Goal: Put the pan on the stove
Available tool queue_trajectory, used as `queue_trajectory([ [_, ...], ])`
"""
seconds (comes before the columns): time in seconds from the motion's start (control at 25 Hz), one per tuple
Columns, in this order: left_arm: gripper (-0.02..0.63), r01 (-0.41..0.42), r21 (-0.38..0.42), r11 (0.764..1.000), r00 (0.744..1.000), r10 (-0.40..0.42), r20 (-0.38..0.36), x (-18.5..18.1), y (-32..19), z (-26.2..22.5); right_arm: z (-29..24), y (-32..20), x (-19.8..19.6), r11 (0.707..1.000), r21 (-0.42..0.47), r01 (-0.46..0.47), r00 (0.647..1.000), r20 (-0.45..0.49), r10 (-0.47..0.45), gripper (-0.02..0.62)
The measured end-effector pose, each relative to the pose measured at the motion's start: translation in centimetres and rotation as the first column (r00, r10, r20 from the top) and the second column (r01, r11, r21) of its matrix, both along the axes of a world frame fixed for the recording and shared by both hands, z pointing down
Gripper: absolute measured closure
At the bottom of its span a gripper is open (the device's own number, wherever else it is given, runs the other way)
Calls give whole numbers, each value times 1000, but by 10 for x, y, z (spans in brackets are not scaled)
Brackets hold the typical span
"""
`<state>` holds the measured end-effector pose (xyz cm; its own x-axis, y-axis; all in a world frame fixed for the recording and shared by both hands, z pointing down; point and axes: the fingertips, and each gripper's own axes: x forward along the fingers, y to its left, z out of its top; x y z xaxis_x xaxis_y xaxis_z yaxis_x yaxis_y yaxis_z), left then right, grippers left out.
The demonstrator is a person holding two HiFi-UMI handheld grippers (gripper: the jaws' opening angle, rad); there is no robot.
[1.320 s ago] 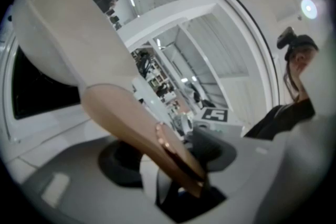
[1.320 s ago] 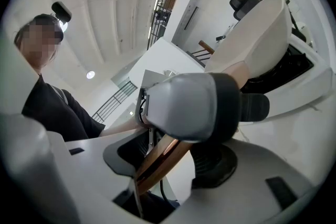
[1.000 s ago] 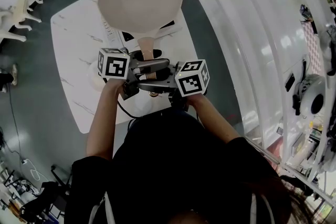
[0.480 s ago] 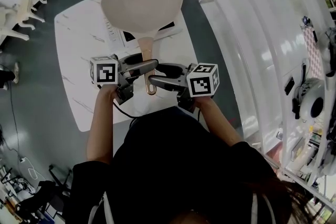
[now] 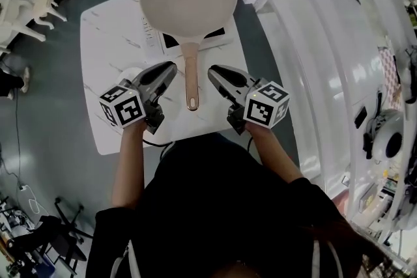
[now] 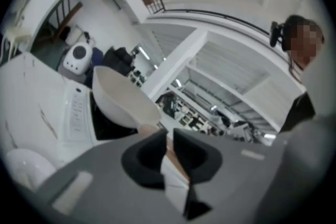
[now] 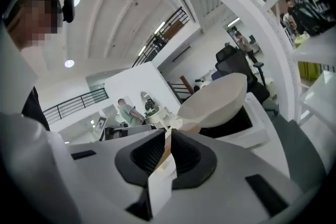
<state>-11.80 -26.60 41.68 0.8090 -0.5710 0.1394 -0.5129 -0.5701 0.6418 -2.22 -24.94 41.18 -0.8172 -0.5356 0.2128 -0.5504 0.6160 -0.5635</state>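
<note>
The cream pan (image 5: 187, 0) sits on the white stove (image 5: 151, 32) with a black top, at the far side of the white table (image 5: 104, 75). Its copper-coloured handle (image 5: 191, 81) points toward me. My left gripper (image 5: 172, 66) is left of the handle and my right gripper (image 5: 212, 70) is right of it, and both stand apart from it. Both pairs of jaws are closing, down to a narrow slit, with nothing between them. The left gripper view shows the pan (image 6: 123, 99) on the stove (image 6: 76, 113) beyond the left gripper (image 6: 169, 141). The right gripper view shows the pan (image 7: 212, 102) beyond the right gripper (image 7: 169, 144).
A small white round dish (image 5: 130, 73) lies on the table, partly hidden by the left gripper. White curved shelving (image 5: 313, 42) runs along the right. White chairs (image 5: 26, 16) stand on the grey floor at the left. A person (image 7: 126, 109) stands far off.
Both grippers were together at the pan's handle. They have moved apart and back toward me, and their jaws have gone from wide to nearly together. The pan stays on the stove.
</note>
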Motion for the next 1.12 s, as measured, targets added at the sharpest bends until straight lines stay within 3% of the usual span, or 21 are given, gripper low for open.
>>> queue_trajectory([
  [0.08,594,48,95,994,994,-57,90,-4,2,-10,-11,-1,1,997,80,-20,999,-44,24,555],
  [0.16,597,77,182,980,978,-110,176,-4,5,-21,-24,-2,2,985,165,-43,994,-96,60,563],
  [0.36,598,163,373,913,905,-289,313,-8,12,-52,-60,-4,5,923,368,-112,959,-204,198,569],
  [0.64,598,266,515,815,810,-479,340,-14,22,-93,-105,0,12,806,564,-178,908,-221,356,569],
  [0.76,598,301,552,778,768,-541,344,-19,24,-104,-117,2,12,773,606,-188,896,-216,387,569],
  [0.88,598,328,565,757,740,-578,344,-22,26,-111,-124,3,12,759,625,-184,895,-213,392,569],
  [1.12,598,332,579,744,726,-594,346,-21,26,-115,-121,0,9,773,613,-165,896,-235,377,574],
])
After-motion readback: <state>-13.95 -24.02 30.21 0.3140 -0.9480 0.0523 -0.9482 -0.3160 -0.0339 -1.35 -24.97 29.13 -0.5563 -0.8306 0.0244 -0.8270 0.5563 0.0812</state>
